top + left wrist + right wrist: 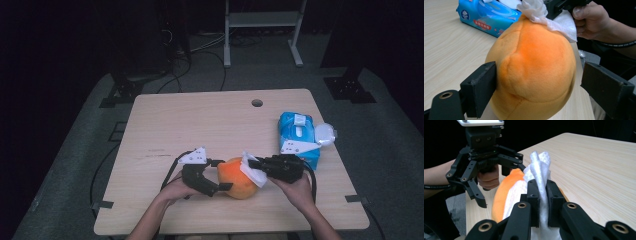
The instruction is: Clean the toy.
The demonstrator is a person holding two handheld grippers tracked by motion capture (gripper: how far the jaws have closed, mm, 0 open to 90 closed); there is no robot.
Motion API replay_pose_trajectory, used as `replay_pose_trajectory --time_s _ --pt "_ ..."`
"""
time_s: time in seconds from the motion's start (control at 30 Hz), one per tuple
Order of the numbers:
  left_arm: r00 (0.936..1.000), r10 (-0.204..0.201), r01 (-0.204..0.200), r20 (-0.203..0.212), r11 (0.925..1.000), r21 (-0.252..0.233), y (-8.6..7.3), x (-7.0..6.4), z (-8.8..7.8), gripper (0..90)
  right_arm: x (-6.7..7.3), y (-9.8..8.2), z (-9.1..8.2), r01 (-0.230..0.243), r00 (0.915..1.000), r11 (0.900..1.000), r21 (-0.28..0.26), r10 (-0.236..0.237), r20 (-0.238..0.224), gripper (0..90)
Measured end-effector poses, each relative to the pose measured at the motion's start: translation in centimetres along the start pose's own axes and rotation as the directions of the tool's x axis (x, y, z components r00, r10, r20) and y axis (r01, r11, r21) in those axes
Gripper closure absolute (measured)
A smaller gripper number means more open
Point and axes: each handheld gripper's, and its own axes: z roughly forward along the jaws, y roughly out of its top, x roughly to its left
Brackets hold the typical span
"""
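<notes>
Orange plush fruit (239,178) sits near the front edge of the bench (200,120), between the spread fingers (481,88) of the left gripper (212,176); 1 finger touches it, the other seems apart. The right gripper (542,202) pinches a white wipe (539,167) against its top. Wiping pressure could roll the loosely braced toy away. A blue wipes pack (298,136) lies beyond.

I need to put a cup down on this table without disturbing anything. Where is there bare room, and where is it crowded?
The bare room is the wooden table's far left, behind the left tongs. It is crowded at the near edge around the orange plush ball, white wipe and right tongs, and at the right by the blue wipes pack.
</notes>
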Motion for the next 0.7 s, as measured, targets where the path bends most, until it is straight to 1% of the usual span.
replay_pose_trajectory --time_s 0.07,0.1,0.13,0.17,0.23,0.27,0.3,0.33,0.37,0.4,0.43,0.47,0.5,0.53,0.57,0.6,0.63,0.67,0.7 --pt "0.9991 -0.020 0.021 -0.036 0.9996 0.021 -0.1 0.1 0.4 9.1 -0.1 -0.1 -0.1 -0.001 1.0000 1.000 -0.001 0.001 0.006 81.9" --pt "0.9988 -0.018 0.020 -0.045 0.9990 0.040 -0.4 0.2 0.7 7.8 -0.1 0.0 -0.1 -0.001 1.0000 1.000 -0.001 0.001 0.006 81.9" --pt "0.9989 -0.024 0.026 -0.039 0.9985 0.048 -0.6 0.2 1.0 5.5 -0.1 0.0 -0.1 -0.001 1.0000 1.000 0.000 0.001 0.005 81.9" --pt "0.9990 -0.027 0.029 -0.037 0.9981 0.054 -0.8 0.2 1.4 5.2 0.0 0.0 0.0 -0.002 1.0000 1.000 -0.002 0.002 0.005 81.9" --pt "0.9986 0.005 -0.001 -0.052 0.9981 0.062 -0.8 -0.2 1.8 5.7 0.0 0.0 0.0 0.002 1.0000 1.000 0.000 -0.002 0.005 81.9" --pt "0.9982 0.013 -0.009 -0.059 0.9980 0.062 -0.7 -0.4 1.8 10.9 0.1 0.0 0.1 0.004 1.0000 1.000 0.000 -0.004 0.007 81.8" --pt "0.9968 0.021 -0.016 -0.077 0.9981 0.059 -0.5 -0.6 1.7 15.2 0.2 0.1 0.1 0.003 1.0000 1.000 0.002 -0.003 0.009 81.8" --pt "0.9961 0.030 -0.025 -0.083 0.9980 0.058 -0.3 -0.7 1.5 22.5 0.2 0.1 0.0 0.004 0.9999 1.000 -0.006 -0.004 0.013 81.8" --pt "0.9961 0.030 -0.025 -0.083 0.9980 0.058 -0.3 -0.7 1.5 25.5 0.2 0.1 0.0 0.004 0.9999 1.000 -0.006 -0.004 0.013 81.8" --pt "0.9898 0.078 -0.073 -0.119 0.9964 0.042 0.5 -1.3 0.9 28.5 0.5 0.5 -0.3 0.012 0.9998 0.999 -0.030 -0.011 0.016 81.9" --pt "0.9898 0.078 -0.073 -0.119 0.9964 0.042 0.5 -1.3 0.9 29.5 0.7 0.6 -0.4 0.015 0.9997 0.999 -0.034 -0.014 0.018 81.9" --pt "0.9844 0.107 -0.105 -0.140 0.9943 0.019 1.4 -1.8 0.1 29.8 0.8 0.7 -0.4 0.023 0.9995 0.999 -0.042 -0.022 0.021 81.9" --pt "0.9828 0.115 -0.114 -0.145 0.9934 0.011 1.7 -2.0 -0.2 30.0 0.8 0.8 -0.5 0.025 0.9995 0.998 -0.056 -0.024 0.021 81.9" --pt "0.9802 0.123 -0.123 -0.155 0.9923 0.007 1.8 -2.1 -0.4 30.1 0.8 0.8 -0.5 0.014 0.9998 0.997 -0.070 -0.013 0.015 81.9" --pt "0.9802 0.123 -0.123 -0.155 0.9923 0.007 1.8 -2.1 -0.4 30.1 0.8 0.8 -0.5 0.014 0.9998 0.997 -0.070 -0.013 0.015 81.9" --pt "0.9724 0.149 -0.144 -0.179 0.9887 0.039 1.6 -2.1 -0.3 30.2 0.4 0.8 -0.4 -0.001 1.0000 0.998 -0.070 0.001 0.007 81.9" --pt "0.9724 0.149 -0.144 -0.179 0.9887 0.039 1.6 -2.1 -0.3 30.2 0.2 0.6 -0.1 -0.004 0.9999 0.998 -0.059 0.005 0.013 81.8" --pt "0.9701 0.152 -0.142 -0.189 0.9878 0.064 1.3 -2.0 0.0 30.2 0.2 0.6 -0.1 -0.004 0.9999 0.998 -0.059 0.005 0.013 81.8" --pt "0.9710 0.143 -0.128 -0.192 0.9876 0.091 0.7 -1.7 0.5 30.1 0.0 0.4 0.2 -0.004 0.9997 0.999 -0.038 0.005 0.023 81.9"
